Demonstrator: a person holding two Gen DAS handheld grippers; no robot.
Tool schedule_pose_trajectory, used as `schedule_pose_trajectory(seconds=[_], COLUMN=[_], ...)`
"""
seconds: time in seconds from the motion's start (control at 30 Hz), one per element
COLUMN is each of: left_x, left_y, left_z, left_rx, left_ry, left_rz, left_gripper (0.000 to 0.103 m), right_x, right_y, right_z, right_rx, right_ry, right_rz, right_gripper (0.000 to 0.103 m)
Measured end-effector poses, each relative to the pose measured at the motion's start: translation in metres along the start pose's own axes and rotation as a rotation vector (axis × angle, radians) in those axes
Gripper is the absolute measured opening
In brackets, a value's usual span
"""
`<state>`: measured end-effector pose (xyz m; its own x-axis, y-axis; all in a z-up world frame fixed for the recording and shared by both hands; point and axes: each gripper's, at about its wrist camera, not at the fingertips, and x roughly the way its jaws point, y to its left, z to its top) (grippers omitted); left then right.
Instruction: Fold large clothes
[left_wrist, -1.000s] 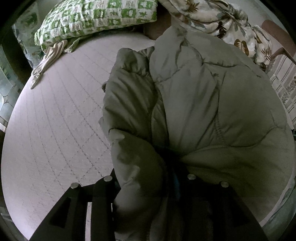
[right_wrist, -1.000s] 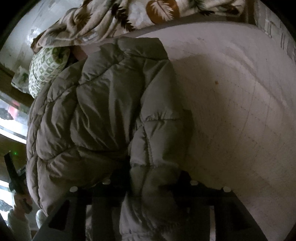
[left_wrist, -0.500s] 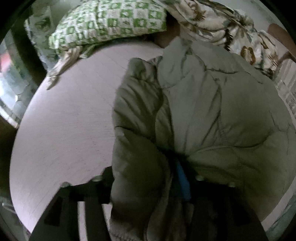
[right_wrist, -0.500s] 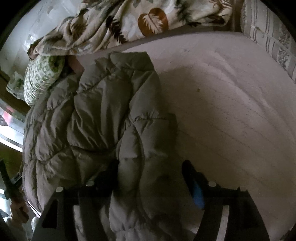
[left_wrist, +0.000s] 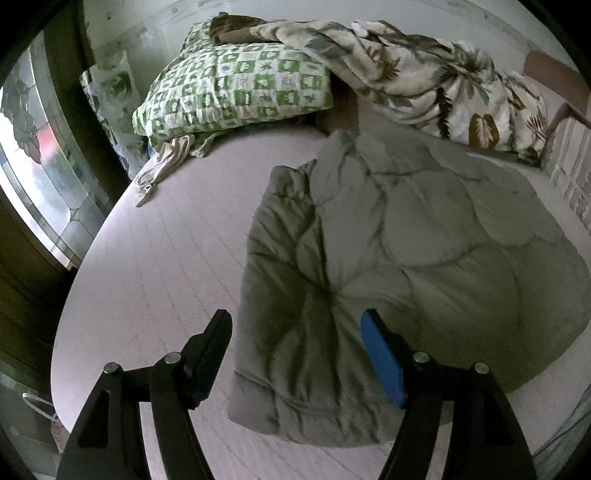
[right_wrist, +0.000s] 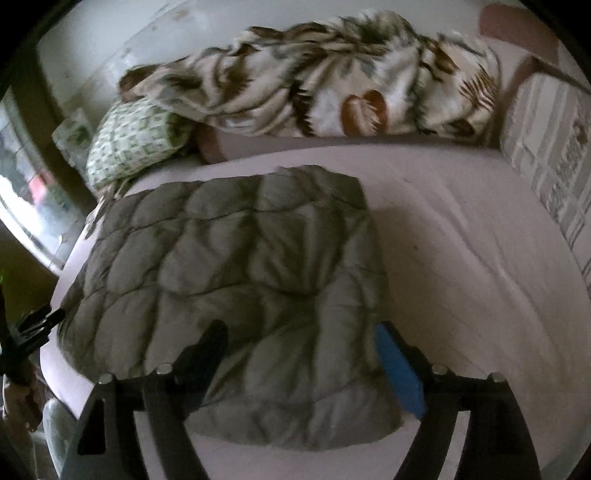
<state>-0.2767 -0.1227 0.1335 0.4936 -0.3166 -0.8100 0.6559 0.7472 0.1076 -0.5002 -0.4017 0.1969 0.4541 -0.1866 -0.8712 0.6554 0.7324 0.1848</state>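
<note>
Grey puffer jacket (left_wrist: 388, 258) laid folded on the bed (left_wrist: 159, 280), left tool (left_wrist: 295, 354) and right tool (right_wrist: 301, 354) both held spread above the jacket, bare mattress left beside the jacket's edges, green pillow (left_wrist: 236, 92) seen beyond the jacket.

One quilted grey jacket (left_wrist: 406, 258), one green-checked pillow (left_wrist: 236, 96), one leaf-print blanket (left_wrist: 424, 81), two grippers

Jacket (left_wrist: 406, 251) flat on bed (left_wrist: 166, 266); pillow (left_wrist: 236, 92) behind at left, blanket (left_wrist: 424, 81) behind at right; both claws before it.
</note>
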Motion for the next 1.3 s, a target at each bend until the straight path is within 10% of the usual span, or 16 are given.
schedule_pose_trajectory(seconds=[0.27, 0.63, 1.07, 1.3], left_x=[0.007, 0.03, -0.019, 0.007], left_y=[-0.028, -0.032, -0.031, -0.068], left_z=[-0.01, -0.02, -0.024, -0.036], left_rx=[0.033, 0.006, -0.071, 0.057], left_ry=[0.014, -0.01, -0.079, -0.036], left_rz=[-0.01, 0.054, -0.038, -0.041], left_gripper=[0.073, 0.093, 0.093, 0.096], right_x=[0.018, 0.068, 0.023, 0.049], right_y=[0.034, 0.043, 0.05, 0.066], right_z=[-0.029, -0.042, -0.056, -0.083], right_rx=[-0.042, -0.053, -0.007, -0.07], right_ry=[0.067, 0.065, -0.007, 0.076], right_rz=[0.034, -0.131, -0.069, -0.13], right_gripper=[0.084, 0.098, 0.099, 0.099])
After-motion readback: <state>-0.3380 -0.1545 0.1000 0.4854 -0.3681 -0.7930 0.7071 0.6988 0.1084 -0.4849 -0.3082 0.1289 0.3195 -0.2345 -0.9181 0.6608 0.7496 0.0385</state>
